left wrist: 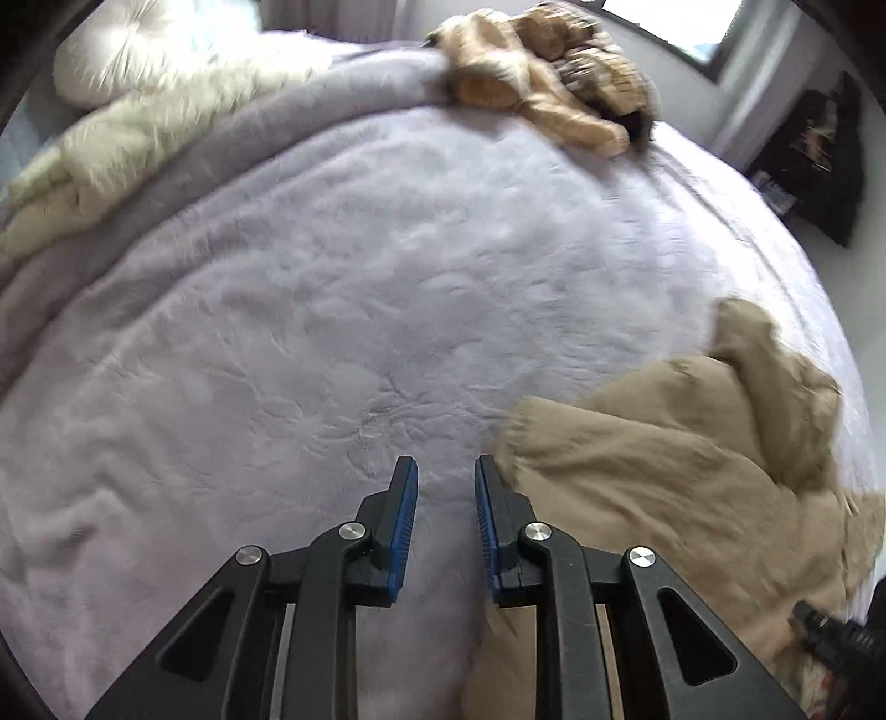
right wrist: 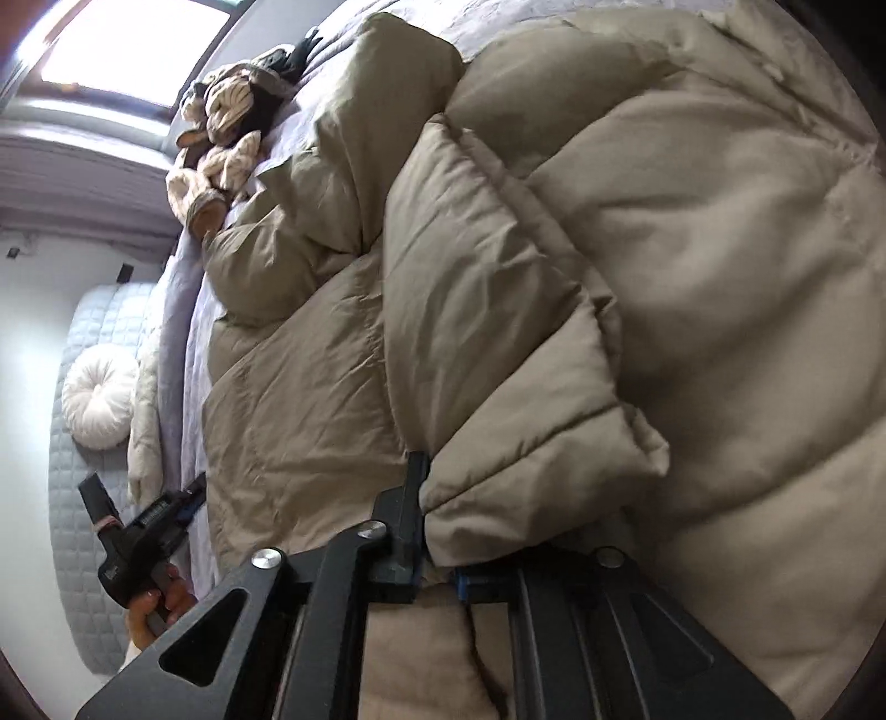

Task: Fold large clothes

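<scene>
Bedroom, lilac plush blanket [left wrist: 332, 310] covering bed, tan puffer jacket [right wrist: 554, 288] heaped at its edge, right gripper [right wrist: 437, 531] clamping a jacket fold, left gripper [left wrist: 446, 487] narrowly parted, empty.

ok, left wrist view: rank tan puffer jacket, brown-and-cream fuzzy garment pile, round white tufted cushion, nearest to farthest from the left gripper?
1. Tan puffer jacket, beside the left gripper, right.
2. Brown-and-cream fuzzy garment pile, far edge, upper right.
3. Round white tufted cushion, far upper left; too close to call with 2.
</scene>
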`<state>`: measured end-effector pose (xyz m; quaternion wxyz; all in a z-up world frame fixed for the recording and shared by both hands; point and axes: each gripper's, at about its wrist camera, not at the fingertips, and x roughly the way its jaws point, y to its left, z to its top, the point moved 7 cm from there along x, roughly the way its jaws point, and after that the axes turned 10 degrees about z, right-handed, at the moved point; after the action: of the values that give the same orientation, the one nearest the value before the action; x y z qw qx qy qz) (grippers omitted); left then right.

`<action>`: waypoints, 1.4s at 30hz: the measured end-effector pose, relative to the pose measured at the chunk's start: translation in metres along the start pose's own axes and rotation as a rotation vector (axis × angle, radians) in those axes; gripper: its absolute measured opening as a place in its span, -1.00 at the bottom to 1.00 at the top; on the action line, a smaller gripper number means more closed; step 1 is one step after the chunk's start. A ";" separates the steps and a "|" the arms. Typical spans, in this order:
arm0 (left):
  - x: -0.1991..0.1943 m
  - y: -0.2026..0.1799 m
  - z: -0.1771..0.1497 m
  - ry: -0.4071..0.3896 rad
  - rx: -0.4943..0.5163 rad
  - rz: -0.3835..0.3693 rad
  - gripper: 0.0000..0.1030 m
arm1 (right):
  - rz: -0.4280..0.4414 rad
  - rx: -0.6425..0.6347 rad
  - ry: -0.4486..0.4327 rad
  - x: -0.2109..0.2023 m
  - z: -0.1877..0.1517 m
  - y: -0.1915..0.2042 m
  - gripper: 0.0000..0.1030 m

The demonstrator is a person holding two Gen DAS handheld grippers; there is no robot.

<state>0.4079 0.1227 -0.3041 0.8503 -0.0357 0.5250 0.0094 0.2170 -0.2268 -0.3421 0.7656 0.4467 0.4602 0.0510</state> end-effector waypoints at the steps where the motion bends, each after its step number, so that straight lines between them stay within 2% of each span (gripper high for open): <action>1: -0.011 -0.004 -0.005 -0.014 0.036 -0.009 -0.55 | -0.015 -0.026 0.007 -0.006 -0.001 0.002 -0.13; 2: -0.018 -0.010 -0.010 -0.022 0.073 -0.014 -0.55 | -0.032 -0.057 0.004 -0.018 -0.004 0.003 0.11; 5: -0.024 -0.037 -0.029 -0.021 0.178 -0.022 -0.55 | -0.115 -0.116 -0.070 -0.061 -0.010 0.002 0.10; 7: -0.016 -0.051 -0.045 0.004 0.222 -0.006 -0.55 | -0.119 -0.155 -0.123 -0.078 -0.006 0.008 -0.18; 8: -0.008 -0.056 -0.052 0.020 0.216 0.009 -0.55 | -0.113 -0.179 -0.123 -0.077 -0.002 0.013 -0.54; 9: -0.003 -0.056 -0.057 0.029 0.198 0.022 -0.55 | -0.109 -0.196 -0.107 -0.072 0.000 0.015 -0.65; 11: 0.009 -0.052 -0.067 0.047 0.156 0.040 -0.55 | -0.100 -0.241 -0.061 -0.053 0.003 0.021 -0.66; 13: 0.019 -0.050 -0.071 0.053 0.135 0.060 -0.55 | -0.167 -0.275 -0.016 -0.032 0.004 0.014 -0.68; 15: 0.023 -0.051 -0.071 0.059 0.145 0.066 -0.55 | -0.211 -0.261 0.016 -0.016 0.004 -0.002 -0.95; 20: 0.017 -0.055 -0.061 0.067 0.181 0.122 -0.55 | -0.171 -0.192 -0.017 -0.027 0.011 -0.018 -1.00; 22: 0.005 -0.057 -0.062 0.053 0.185 0.115 -0.55 | -0.157 -0.180 -0.038 -0.044 0.010 -0.018 -0.92; 25: -0.019 -0.069 -0.069 0.044 0.210 0.070 -0.55 | -0.071 -0.167 -0.035 -0.071 0.006 -0.014 -0.86; 28: -0.042 -0.090 -0.083 0.039 0.239 0.021 -0.55 | -0.046 -0.138 -0.029 -0.092 -0.008 -0.021 -0.37; 29: -0.048 -0.099 -0.088 0.040 0.249 0.010 -0.55 | -0.049 -0.126 -0.031 -0.098 -0.012 -0.026 -0.04; 30: -0.054 -0.108 -0.093 0.045 0.261 0.000 -0.33 | -0.053 -0.112 -0.036 -0.105 -0.017 -0.030 0.11; 31: -0.059 -0.116 -0.099 0.050 0.271 -0.010 0.53 | -0.053 -0.099 -0.041 -0.111 -0.020 -0.033 0.11; 32: -0.064 -0.125 -0.103 0.048 0.275 -0.019 0.91 | -0.049 -0.083 -0.046 -0.116 -0.022 -0.038 0.11; 33: -0.069 -0.133 -0.107 0.027 0.275 -0.030 1.00 | -0.049 -0.066 -0.053 -0.121 -0.023 -0.041 0.14; 34: -0.074 -0.145 -0.113 0.022 0.297 -0.054 1.00 | -0.050 -0.054 -0.062 -0.126 -0.024 -0.045 0.19; 36: -0.075 -0.160 -0.122 0.040 0.327 -0.051 1.00 | -0.059 -0.032 -0.096 -0.139 -0.022 -0.055 0.45; 38: -0.075 -0.175 -0.130 0.054 0.341 -0.048 1.00 | -0.068 -0.025 -0.140 -0.152 -0.017 -0.062 0.59; 40: -0.076 -0.190 -0.136 0.060 0.349 -0.038 1.00 | -0.091 -0.018 -0.202 -0.168 -0.008 -0.070 0.60; 42: -0.076 -0.206 -0.140 0.059 0.366 -0.012 1.00 | -0.112 -0.007 -0.276 -0.189 0.002 -0.082 0.69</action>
<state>0.2597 -0.0907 -0.2887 0.8268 0.1161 0.5426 -0.0924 0.0836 -0.3697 -0.2773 0.8247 0.4202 0.3748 -0.0522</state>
